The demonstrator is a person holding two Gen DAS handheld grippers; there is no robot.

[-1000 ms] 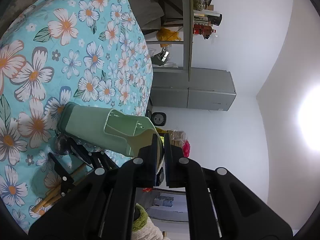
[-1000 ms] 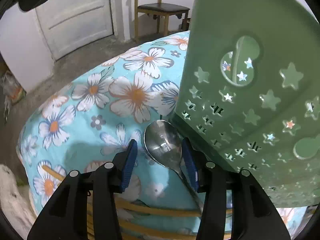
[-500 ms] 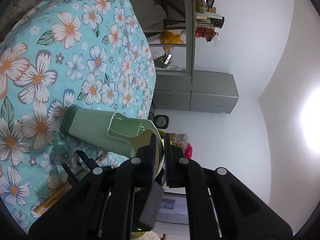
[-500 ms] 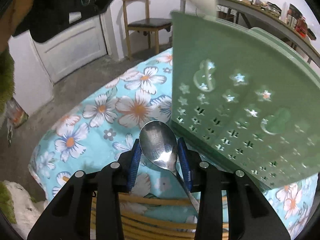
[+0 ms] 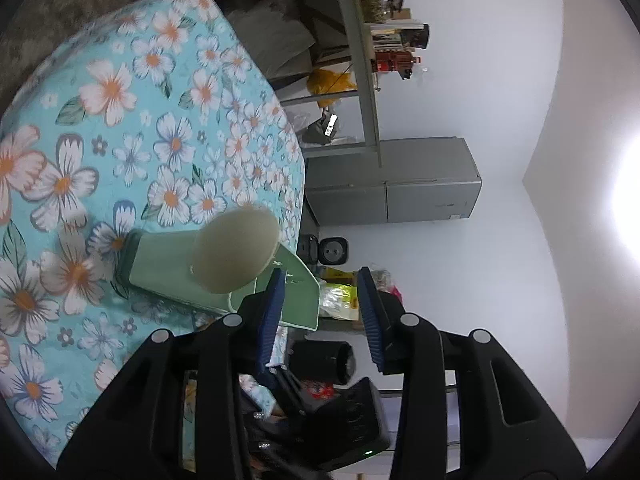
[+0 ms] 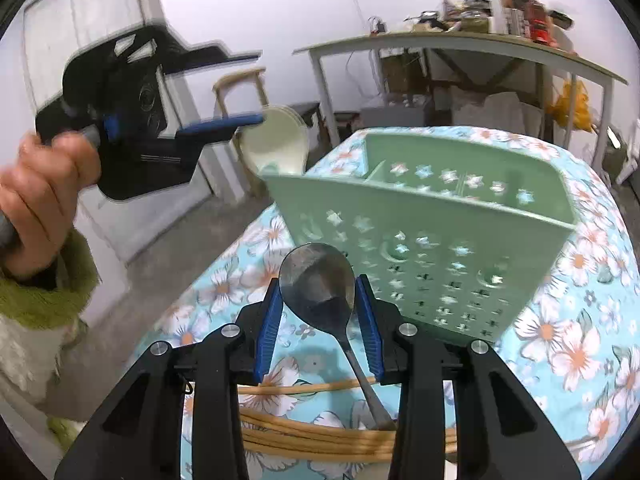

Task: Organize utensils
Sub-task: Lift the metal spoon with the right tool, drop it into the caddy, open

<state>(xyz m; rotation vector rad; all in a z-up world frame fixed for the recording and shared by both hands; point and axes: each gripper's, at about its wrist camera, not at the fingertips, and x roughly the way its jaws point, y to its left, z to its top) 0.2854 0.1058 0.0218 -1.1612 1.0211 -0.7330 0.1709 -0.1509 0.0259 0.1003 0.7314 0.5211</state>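
The right gripper (image 6: 318,314) holds a metal spoon (image 6: 318,296) by its bowl, just in front of the green holder (image 6: 432,240), which stands on the flowered tablecloth (image 6: 580,320). The left gripper (image 5: 322,314) is opening its jaws, with nothing between them, right beside the holder's top edge, and a pale round ladle (image 5: 234,250) sticks up out of the holder there. Wooden chopsticks (image 6: 344,436) lie on the cloth in front of the holder, under the spoon's handle.

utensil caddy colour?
Pale green caddy, star and moon cut-outs in its wall. Clearest in the right wrist view.
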